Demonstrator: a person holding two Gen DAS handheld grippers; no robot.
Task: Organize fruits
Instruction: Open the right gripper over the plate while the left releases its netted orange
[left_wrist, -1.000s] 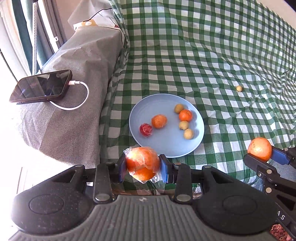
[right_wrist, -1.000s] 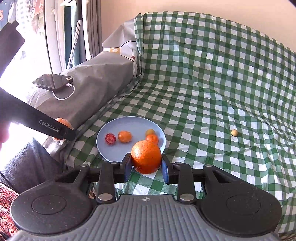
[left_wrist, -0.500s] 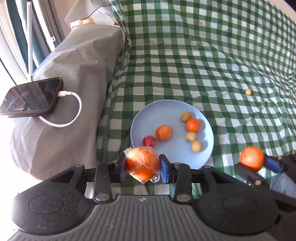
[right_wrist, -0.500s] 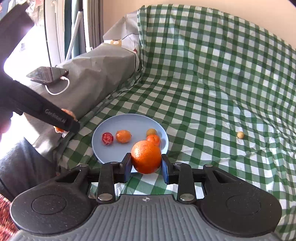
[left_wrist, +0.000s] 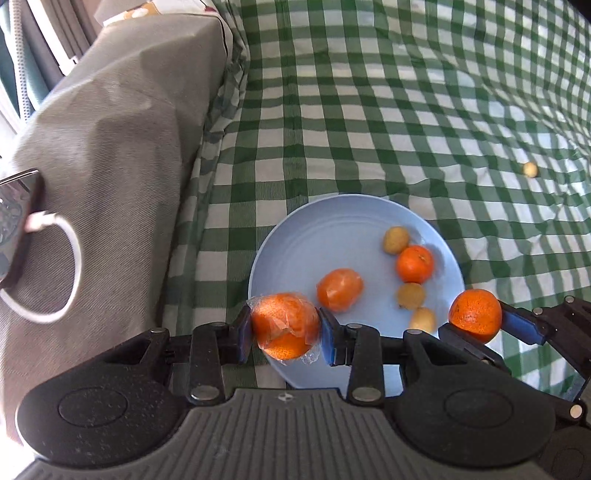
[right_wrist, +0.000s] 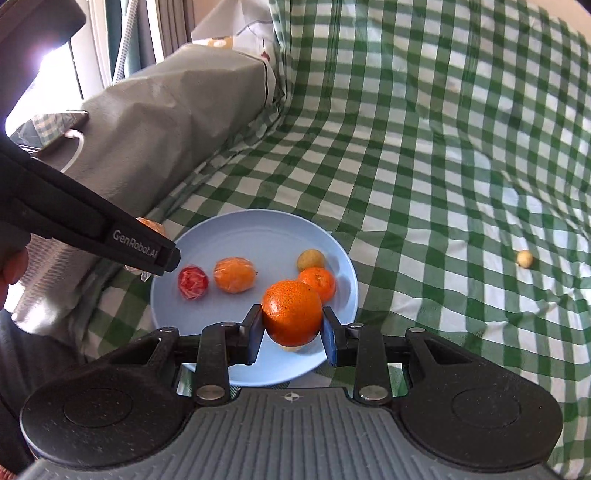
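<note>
Left wrist view: my left gripper is clamped on a round orange wrapped in crinkled clear film above the 7 o'clock rim of the smooth pale-blue round plate, which already carries several small fruits, so I judge the sorting mostly done. Right wrist view: my right gripper is clamped on a bare, pebbled round orange over the plate's 5 o'clock edge; one small yellow round fruit remains on the green-checked cloth at 3 o'clock.
</note>
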